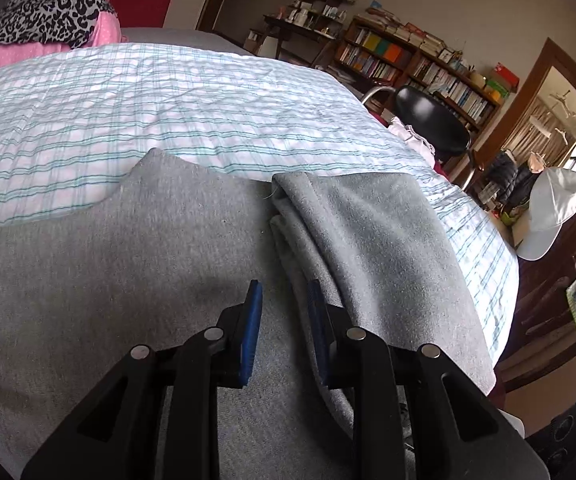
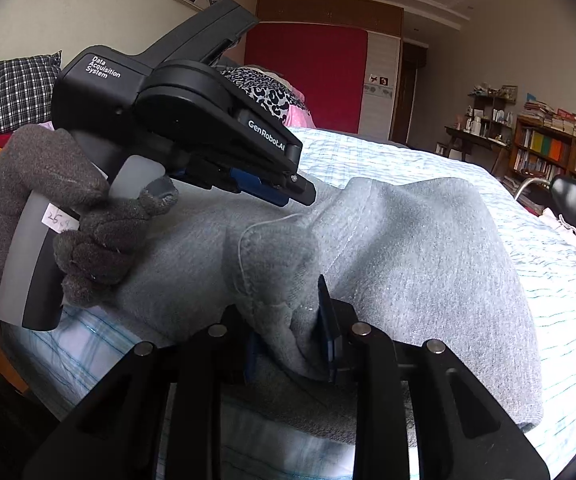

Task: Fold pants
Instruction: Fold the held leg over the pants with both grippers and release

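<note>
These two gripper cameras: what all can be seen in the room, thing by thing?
pants: one, grey, part-folded on the bed
bedspread: one, white with teal checks, covering the bed
leopard-print cloth: one, black and grey on pink, far end of the bed
checked pillow: one, dark plaid, at the head of the bed
bookshelf: one, brown, full of books, by the wall
chair: one, black, beside the bed
cap: one, white, beyond the bed's edge
left hand-held gripper: black with blue pads, shut, over the pants
right hand-held gripper: black, shut on a fold of the pants
gloved hand: grey glove, holding the left handle
</note>
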`<state>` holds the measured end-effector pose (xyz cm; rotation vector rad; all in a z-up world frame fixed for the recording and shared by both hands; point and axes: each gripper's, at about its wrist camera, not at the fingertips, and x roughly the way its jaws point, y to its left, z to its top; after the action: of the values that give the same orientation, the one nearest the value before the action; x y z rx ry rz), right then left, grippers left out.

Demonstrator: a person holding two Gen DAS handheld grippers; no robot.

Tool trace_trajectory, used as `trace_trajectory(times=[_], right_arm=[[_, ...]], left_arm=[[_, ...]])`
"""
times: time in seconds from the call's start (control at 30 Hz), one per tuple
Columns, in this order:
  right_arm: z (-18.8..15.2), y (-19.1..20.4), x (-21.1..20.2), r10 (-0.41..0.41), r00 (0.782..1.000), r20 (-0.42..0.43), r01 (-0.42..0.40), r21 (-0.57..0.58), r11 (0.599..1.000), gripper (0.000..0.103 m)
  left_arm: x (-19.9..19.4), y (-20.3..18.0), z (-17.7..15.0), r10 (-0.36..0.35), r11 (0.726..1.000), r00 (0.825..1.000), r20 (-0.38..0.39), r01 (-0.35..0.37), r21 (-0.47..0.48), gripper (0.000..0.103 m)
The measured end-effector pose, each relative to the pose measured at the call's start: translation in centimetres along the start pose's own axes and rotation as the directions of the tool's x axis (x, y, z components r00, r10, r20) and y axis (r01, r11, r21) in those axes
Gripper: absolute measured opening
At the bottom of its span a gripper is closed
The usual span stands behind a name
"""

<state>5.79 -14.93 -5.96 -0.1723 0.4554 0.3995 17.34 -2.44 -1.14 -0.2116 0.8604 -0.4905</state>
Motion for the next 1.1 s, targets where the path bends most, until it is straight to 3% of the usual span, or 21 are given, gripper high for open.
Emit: trace_trajectory(times=[0.03,0.13,0.27,0.47,0.6,0.73,0.87,1.0,1.1], right_arm=[[-0.1,0.0,0.0,0.000,1.000,0.002,0.000,-0.001,1.000,0.026],[-0.2,0.1,0.0,0.010,1.000,0.006,-0.010,-0.003,1.000,0.031],[-0.3,0.2,-1.1,0.086,0.996,0.016,-0.087,0.018,0.996,0.048],[-0.5,-2.4,-4.7,0.176,0.983,0.041,-0.179,0.079,0.981,0.051],[-1.1,-5.9,-6.9,0.149,0.988,0.035,-0.153,0.162,0.975,0.051],[-2.2,-8.9,-7.2,0.047,0.999,0.009,-0.048,0.213,0.976,0.051],[-3.9,-9.9,-5.1,0.061,0.996,-0.067,-0.045,0.219,0.975,0.051],[-4.0,-9.9,-4.5,0.045,0.997,-0.066,-0.034,0.168,0.985,0.051],[-3.0,-11.1,-5.0,0.096,0.993,-0.067,-0.083,0.181,0.980,0.050]], left_arm=[[-0.4,-0.2,0.1,-0.008,1.000,1.000,0.009,0.008,0.003,0.025],[-2.0,-1.3,0.3,-0.043,0.999,0.998,0.047,0.042,0.032,0.042],[-3.2,-4.5,0.4,-0.110,0.988,0.992,0.056,0.103,0.114,0.046],[-1.3,-7.8,-1.5,-0.217,0.958,0.973,-0.077,0.227,0.177,0.046],[0.7,-8.5,-3.8,-0.136,0.959,0.979,-0.149,0.168,0.228,0.045],[0.8,-7.8,-5.0,-0.128,0.958,0.982,-0.140,0.159,0.237,0.045],[0.6,-7.9,-6.2,-0.094,0.950,0.989,-0.115,0.124,0.287,0.045],[0.5,-8.3,-7.5,-0.062,0.936,0.996,-0.068,0.082,0.343,0.045],[0.4,-8.2,-7.8,-0.060,0.941,0.997,-0.047,0.072,0.332,0.045]])
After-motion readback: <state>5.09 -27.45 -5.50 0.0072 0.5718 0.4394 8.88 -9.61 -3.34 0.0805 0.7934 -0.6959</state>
